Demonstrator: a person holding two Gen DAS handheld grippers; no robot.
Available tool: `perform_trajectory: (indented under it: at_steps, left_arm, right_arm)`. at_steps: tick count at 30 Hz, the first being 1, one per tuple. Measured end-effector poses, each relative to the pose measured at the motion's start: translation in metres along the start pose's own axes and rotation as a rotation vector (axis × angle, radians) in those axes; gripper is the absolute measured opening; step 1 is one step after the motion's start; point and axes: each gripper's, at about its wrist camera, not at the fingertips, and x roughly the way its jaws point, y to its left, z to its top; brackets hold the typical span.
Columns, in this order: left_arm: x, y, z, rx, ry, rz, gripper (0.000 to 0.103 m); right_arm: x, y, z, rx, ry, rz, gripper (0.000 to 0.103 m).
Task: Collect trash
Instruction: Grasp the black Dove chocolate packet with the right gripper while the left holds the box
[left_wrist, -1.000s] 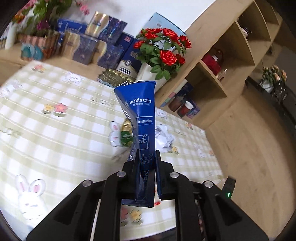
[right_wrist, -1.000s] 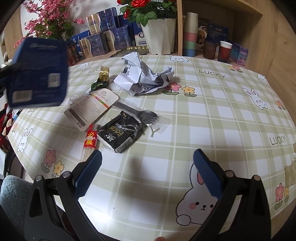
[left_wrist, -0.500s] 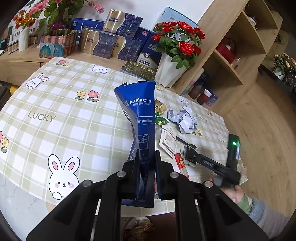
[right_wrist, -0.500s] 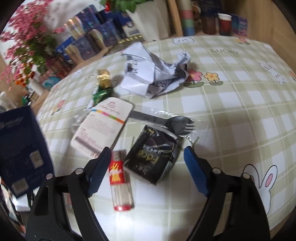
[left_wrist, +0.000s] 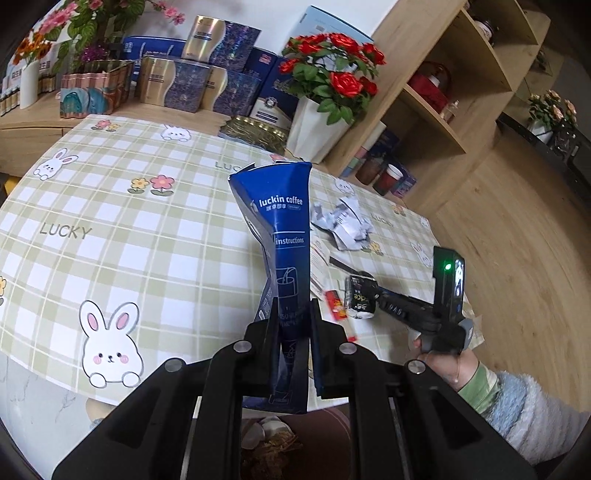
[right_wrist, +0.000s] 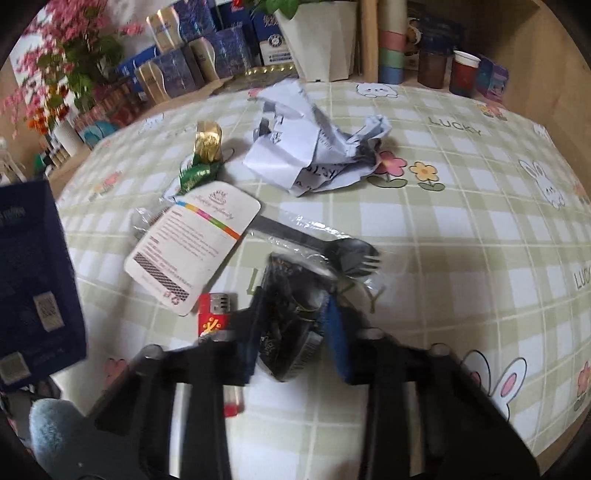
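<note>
My left gripper is shut on a tall blue luckin coffee box, held upright over the table's near edge; the box also shows at the left of the right wrist view. My right gripper has its jaws closing on a black snack packet, whose sides the blue pads squeeze. From the left wrist view, that black packet sits at the right gripper's tip. Beside it lie a red lighter, a white card, a wrapped black spork, crumpled paper and a gold-green wrapper.
A brown bin holding scraps stands below the table edge under my left gripper. A white pot of red roses, gift boxes, cups and a wooden shelf line the back. A person's sleeve holds the right gripper.
The right gripper moved in over the black packet and its jaws came from wide apart to pressing on it. The left gripper drifted with the blue box toward the near table edge.
</note>
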Motion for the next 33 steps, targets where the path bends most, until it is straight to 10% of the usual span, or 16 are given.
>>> perform_trajectory:
  at_steps: [20,33]
  left_arm:
    - [-0.040,-0.047,-0.036,0.091,0.007,-0.092,0.014]
    - [-0.060,-0.060,-0.093,0.234,0.159,-0.110,0.014]
  right_arm:
    - [-0.107,0.004,-0.047,-0.086,-0.144,0.105,0.012]
    - [-0.169,0.012,-0.092,-0.120,-0.219,0.175,0.012]
